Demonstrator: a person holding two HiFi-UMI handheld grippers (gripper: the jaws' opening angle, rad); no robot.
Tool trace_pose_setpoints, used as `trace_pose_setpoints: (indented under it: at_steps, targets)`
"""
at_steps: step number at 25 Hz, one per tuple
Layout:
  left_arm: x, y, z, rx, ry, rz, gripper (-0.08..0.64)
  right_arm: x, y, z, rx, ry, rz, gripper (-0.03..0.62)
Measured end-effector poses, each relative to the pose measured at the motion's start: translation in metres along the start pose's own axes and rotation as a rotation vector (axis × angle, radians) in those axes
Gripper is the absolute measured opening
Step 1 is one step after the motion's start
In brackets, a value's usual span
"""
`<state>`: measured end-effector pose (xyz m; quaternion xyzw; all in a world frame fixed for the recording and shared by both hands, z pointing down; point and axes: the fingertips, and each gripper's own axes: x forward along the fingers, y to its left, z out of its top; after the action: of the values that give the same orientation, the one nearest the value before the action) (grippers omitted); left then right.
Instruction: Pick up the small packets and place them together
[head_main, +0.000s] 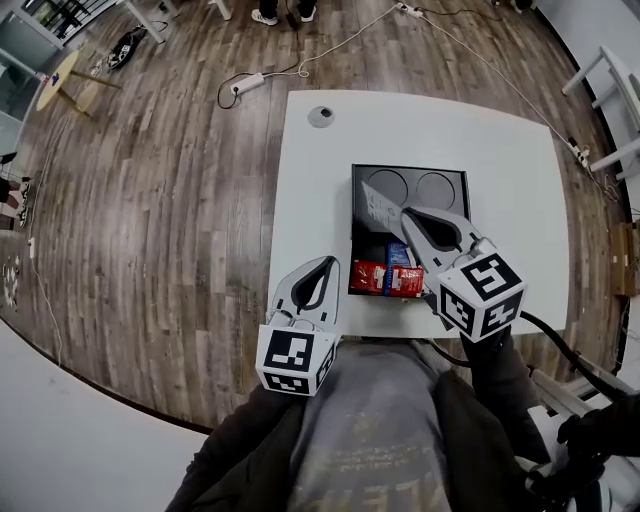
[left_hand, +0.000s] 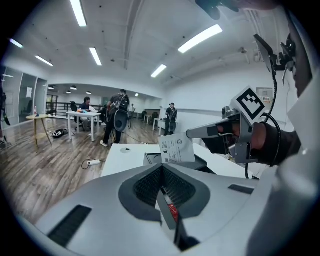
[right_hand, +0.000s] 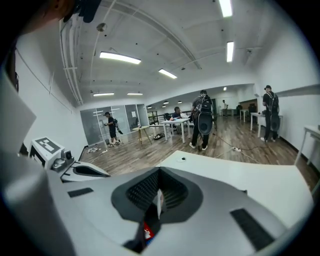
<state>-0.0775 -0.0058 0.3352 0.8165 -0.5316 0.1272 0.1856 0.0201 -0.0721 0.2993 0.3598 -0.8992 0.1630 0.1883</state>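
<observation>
A black tray (head_main: 410, 168) sits on the white table (head_main: 510, 150); a red packet (head_main: 386, 279) and a blue packet (head_main: 398, 254) lie at its near end. My right gripper (head_main: 405, 212) is shut on a white printed packet (head_main: 380, 205) and holds it in the air above the tray. In the left gripper view that white packet (left_hand: 177, 149) hangs from the right gripper (left_hand: 191, 133). In the right gripper view its thin edge (right_hand: 159, 202) shows between the jaws. My left gripper (head_main: 328, 263) hovers over the table's near left edge, shut and empty.
A small round grey object (head_main: 320, 116) lies near the table's far left corner. A power strip with cable (head_main: 247, 85) runs across the wooden floor beyond. White furniture (head_main: 610, 90) stands to the right. People stand by desks (right_hand: 202, 120) far off.
</observation>
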Motion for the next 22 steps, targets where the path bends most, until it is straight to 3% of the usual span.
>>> trace_pose_setpoints:
  at_steps: [12,22]
  targets:
    - [0.037,0.014,-0.011,-0.011,0.113,0.053,0.003,0.043,-0.071,-0.01,0.122,0.029,0.006,0.006]
    - [0.062,0.02,-0.028,-0.034,0.207,0.064,0.003,0.074,-0.117,-0.048,0.139,0.15,-0.036,0.006]
